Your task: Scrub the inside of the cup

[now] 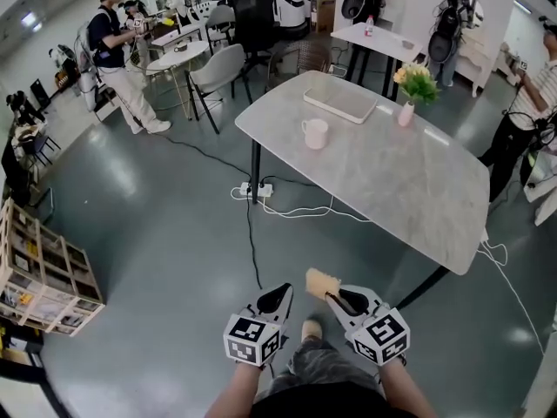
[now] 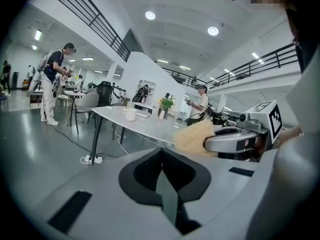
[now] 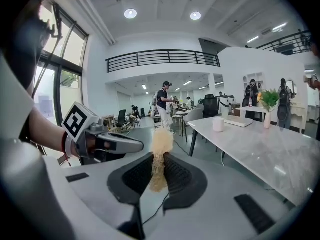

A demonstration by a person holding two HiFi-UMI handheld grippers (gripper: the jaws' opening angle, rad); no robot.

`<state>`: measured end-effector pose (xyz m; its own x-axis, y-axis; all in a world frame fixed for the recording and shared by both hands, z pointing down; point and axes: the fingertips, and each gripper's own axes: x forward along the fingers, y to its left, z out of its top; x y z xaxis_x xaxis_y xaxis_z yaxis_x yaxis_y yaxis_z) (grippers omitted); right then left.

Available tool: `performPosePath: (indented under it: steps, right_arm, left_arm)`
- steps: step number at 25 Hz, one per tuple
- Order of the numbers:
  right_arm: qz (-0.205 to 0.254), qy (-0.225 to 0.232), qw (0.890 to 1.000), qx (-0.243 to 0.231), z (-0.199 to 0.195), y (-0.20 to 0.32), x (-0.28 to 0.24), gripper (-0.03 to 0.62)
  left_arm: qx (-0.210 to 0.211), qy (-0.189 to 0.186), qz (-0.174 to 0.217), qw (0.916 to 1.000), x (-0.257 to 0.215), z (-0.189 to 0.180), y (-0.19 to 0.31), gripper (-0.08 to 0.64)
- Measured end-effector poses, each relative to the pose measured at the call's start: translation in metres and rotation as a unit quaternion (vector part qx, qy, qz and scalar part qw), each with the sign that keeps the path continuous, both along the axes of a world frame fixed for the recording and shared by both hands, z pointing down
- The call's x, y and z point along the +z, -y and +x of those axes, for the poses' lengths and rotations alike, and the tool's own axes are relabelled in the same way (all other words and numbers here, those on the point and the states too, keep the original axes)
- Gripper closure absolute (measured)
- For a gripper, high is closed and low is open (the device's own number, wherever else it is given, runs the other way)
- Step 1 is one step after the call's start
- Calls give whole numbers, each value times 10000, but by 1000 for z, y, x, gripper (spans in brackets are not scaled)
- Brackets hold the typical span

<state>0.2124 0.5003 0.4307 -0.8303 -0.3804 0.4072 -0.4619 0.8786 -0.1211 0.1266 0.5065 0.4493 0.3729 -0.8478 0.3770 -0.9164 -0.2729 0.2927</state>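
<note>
A white cup (image 1: 314, 133) stands on the grey marble table (image 1: 409, 190), far ahead of both grippers; it also shows small as the cup (image 2: 131, 114) and the cup (image 3: 218, 124). My right gripper (image 1: 335, 296) is shut on a tan fibrous scrubber (image 1: 322, 283), and the scrubber (image 3: 161, 149) sticks out from between the jaws of the right gripper (image 3: 159, 166). Beside it my left gripper (image 1: 277, 299) is held at the same height, and the left gripper (image 2: 162, 171) has its jaws shut with nothing between them. Both are held over the floor, short of the table.
On the table lie a white tray (image 1: 341, 104) and a pink vase with flowers (image 1: 406, 111). A power strip with cables (image 1: 252, 190) lies on the floor by the table leg. Chairs (image 1: 218, 72), other tables and people stand behind; a wooden rack (image 1: 43, 273) is at left.
</note>
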Motion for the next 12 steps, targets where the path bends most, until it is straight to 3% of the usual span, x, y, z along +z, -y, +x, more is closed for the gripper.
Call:
performPosePath:
  steps: [12]
  right_arm:
    - [-129,215,9995,-204,4,100,-3,532]
  left_arm:
    - [-110,211,-14,9997,-10,6,93,546]
